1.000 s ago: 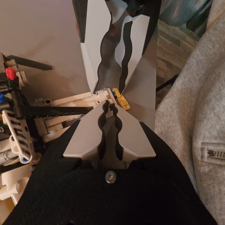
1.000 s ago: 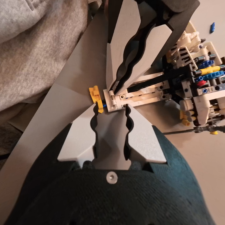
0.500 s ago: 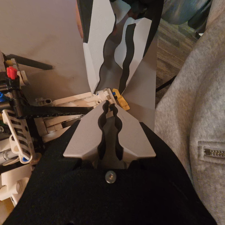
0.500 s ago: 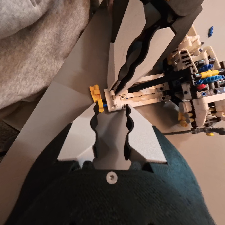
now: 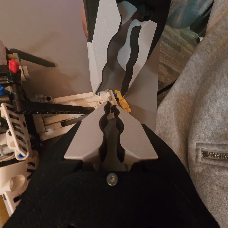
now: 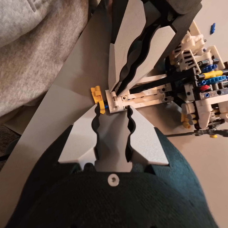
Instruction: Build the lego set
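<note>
your left gripper (image 5: pixel 111 107) is closed on the end of the white lego boom (image 5: pixel 79 98), its tips pinching the end block. your right gripper (image 6: pixel 112 108) is open, with one finger (image 6: pixel 97 109) touching the yellow piece (image 6: pixel 97 97) at the boom's tip and the other beside the white end block. behind them, the lego model (image 6: pixel 197 86) lies on the beige table (image 6: pixel 185 172), near your grey sleeve (image 6: pixel 30 49).

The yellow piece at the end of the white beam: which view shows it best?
The right wrist view: the yellow piece lies unobstructed beside the white beam. In the left wrist view it is smaller and wedged between both grippers' fingers.
</note>
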The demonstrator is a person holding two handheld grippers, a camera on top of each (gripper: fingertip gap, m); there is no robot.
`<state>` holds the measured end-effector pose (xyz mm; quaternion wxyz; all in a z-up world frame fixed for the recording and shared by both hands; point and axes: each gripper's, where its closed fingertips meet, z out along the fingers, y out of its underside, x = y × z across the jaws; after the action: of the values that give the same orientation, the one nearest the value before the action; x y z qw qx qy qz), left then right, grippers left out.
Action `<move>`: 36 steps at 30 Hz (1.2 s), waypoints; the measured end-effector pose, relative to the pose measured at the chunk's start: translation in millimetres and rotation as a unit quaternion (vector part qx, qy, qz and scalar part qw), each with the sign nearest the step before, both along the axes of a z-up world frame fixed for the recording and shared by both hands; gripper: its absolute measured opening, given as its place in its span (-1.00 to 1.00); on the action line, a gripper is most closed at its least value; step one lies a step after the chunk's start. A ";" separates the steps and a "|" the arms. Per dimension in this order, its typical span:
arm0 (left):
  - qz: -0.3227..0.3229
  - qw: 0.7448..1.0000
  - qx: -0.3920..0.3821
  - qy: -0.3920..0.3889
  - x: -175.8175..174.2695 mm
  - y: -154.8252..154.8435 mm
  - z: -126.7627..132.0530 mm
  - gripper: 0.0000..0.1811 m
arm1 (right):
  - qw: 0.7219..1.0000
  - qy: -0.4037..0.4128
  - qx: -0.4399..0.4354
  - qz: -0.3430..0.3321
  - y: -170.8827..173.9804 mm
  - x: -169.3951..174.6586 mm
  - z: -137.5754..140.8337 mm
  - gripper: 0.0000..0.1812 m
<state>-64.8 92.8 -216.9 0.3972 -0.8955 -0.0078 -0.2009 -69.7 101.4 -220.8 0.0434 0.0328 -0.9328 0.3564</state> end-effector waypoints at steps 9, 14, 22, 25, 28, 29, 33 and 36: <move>-0.008 0.998 -0.006 -0.068 5.6 -19.9 1.8 -0.94 | 0.996 -0.022 -0.022 -0.080 -19.8 5.4 1.4 -0.53; -0.016 0.998 0.010 -0.063 12.4 -33.4 6.8 -0.78 | 0.992 0.009 -0.017 -0.126 -33.0 11.2 -0.2 -0.52; 0.009 0.996 0.025 0.082 11.7 -41.4 4.6 -0.53 | 0.986 0.043 -0.024 -0.160 -42.7 16.2 0.4 -0.66; 0.010 0.995 0.020 0.099 12.2 -42.2 3.4 -0.52 | 0.985 0.033 -0.030 -0.169 -43.3 15.5 0.2 -0.66; 0.009 0.992 0.010 0.128 11.2 -44.7 2.1 -0.51 | 0.984 0.033 -0.024 -0.173 -44.3 15.0 -0.2 -0.66; 0.011 0.991 0.007 0.131 11.3 -45.1 1.7 -0.51 | 0.984 0.032 -0.023 -0.174 -44.7 14.8 -0.3 -0.66; 0.011 0.990 0.012 0.141 13.9 -45.1 0.0 -0.57 | 0.984 0.029 -0.021 -0.175 -45.5 13.0 -0.6 -0.64; 0.012 0.988 0.015 0.152 14.0 -44.0 -1.1 -0.63 | 0.985 0.045 -0.010 -0.167 -45.9 9.5 -0.2 -0.57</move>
<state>-50.8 48.8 -218.0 0.4091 -0.9096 0.0448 -0.0579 -60.2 55.5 -221.1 0.1449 -0.1075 -0.9185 0.3520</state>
